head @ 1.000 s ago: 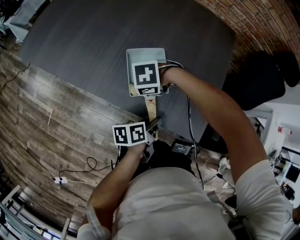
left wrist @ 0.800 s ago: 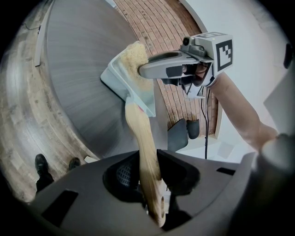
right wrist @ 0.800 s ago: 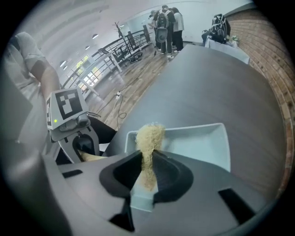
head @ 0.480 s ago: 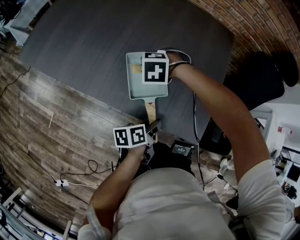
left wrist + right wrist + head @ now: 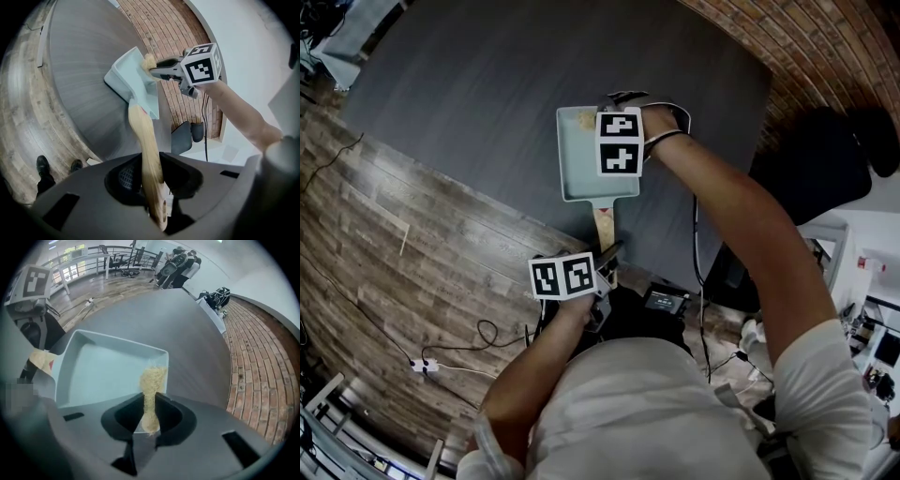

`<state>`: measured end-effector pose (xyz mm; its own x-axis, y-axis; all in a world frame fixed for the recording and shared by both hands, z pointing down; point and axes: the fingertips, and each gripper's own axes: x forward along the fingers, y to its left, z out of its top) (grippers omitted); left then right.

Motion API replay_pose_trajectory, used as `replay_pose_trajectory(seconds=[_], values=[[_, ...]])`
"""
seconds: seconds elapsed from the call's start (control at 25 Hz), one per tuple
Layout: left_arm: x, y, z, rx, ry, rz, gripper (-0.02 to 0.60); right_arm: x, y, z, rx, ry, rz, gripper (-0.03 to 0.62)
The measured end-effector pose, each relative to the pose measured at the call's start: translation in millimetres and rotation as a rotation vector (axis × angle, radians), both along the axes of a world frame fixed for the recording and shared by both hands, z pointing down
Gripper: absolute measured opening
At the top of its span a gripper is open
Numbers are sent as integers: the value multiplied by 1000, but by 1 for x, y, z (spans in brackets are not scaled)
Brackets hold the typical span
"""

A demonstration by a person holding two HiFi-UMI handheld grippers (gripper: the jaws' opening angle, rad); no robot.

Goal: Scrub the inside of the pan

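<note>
The left gripper (image 5: 152, 187) has its jaws closed to a narrow gap on the wooden handle (image 5: 142, 140) of the pan (image 5: 133, 77); the pads press it from both sides. The right gripper (image 5: 150, 416) is closed almost fully on a pale fibre scrubber (image 5: 153, 378), which sticks out in front of the jaws.

Pose: the left forearm is bent and kept close to the body. Its gripper is at the near edge of the dark table (image 5: 487, 84), pointing fwd and a little down. The right arm is stretched out over the table w/ the wrist bent, so its gripper points steeply down into the pan, marker cube (image 5: 619, 143) on top.

The pan, pale blue-green and rectangular, is over the near part of the table, handle toward the person. The scrubber tip is at the far rim, near a corner. Whether the pan rests on the table I cannot tell.
</note>
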<state>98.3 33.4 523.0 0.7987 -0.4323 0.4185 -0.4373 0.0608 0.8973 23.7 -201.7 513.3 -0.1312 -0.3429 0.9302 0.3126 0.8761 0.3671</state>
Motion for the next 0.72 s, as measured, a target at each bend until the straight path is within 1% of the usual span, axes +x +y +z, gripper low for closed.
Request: replay_pose_trajectory(seconds=[0.28, 0.44, 0.52, 0.72], values=[[-1, 1, 1, -1, 0, 1, 95, 13, 5, 23, 10, 48, -15, 77], [-1, 0, 1, 1, -1, 0, 95, 12, 0, 20, 36, 24, 0, 77], [-1, 0, 1, 0, -2, -1, 95, 11, -2, 20, 46, 29, 5, 77], [-1, 0, 0, 0, -3, -4, 95, 17, 5, 33, 12, 47, 43, 77]])
